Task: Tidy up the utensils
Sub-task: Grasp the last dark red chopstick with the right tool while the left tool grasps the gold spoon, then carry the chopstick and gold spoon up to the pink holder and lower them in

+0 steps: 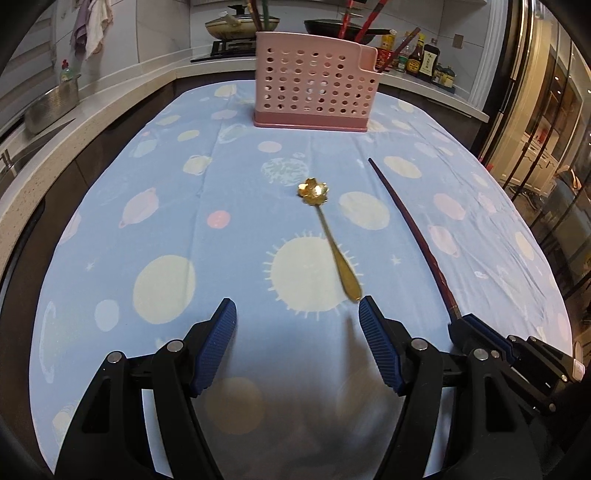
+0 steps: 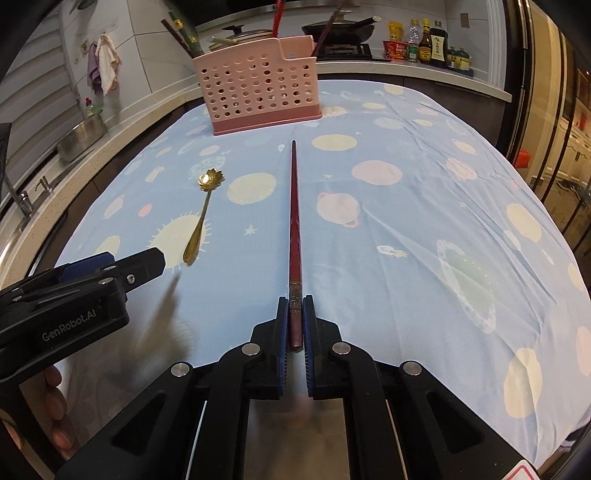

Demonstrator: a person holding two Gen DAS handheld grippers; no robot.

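A gold spoon [image 1: 327,230] with a flower-shaped bowl lies on the blue planet-print cloth [image 1: 166,221], handle end just ahead of my left gripper [image 1: 297,310], which is open and empty. The spoon also shows in the right wrist view [image 2: 201,218]. My right gripper [image 2: 295,306] is shut on the thick end of a dark red chopstick [image 2: 294,214], which points toward the pink perforated utensil holder [image 2: 258,88]. The holder [image 1: 314,79] stands at the cloth's far end with several chopsticks in it. The chopstick [image 1: 413,236] and right gripper [image 1: 476,332] show at the right of the left wrist view.
A counter runs along the left with a steel pot [image 1: 51,107] and hanging cloths [image 1: 92,26]. A stove with pans [image 1: 240,26] and sauce bottles [image 1: 424,55] sit behind the holder. Glass cabinets [image 1: 546,122] stand at the right. My left gripper [image 2: 110,273] shows at the right wrist view's left.
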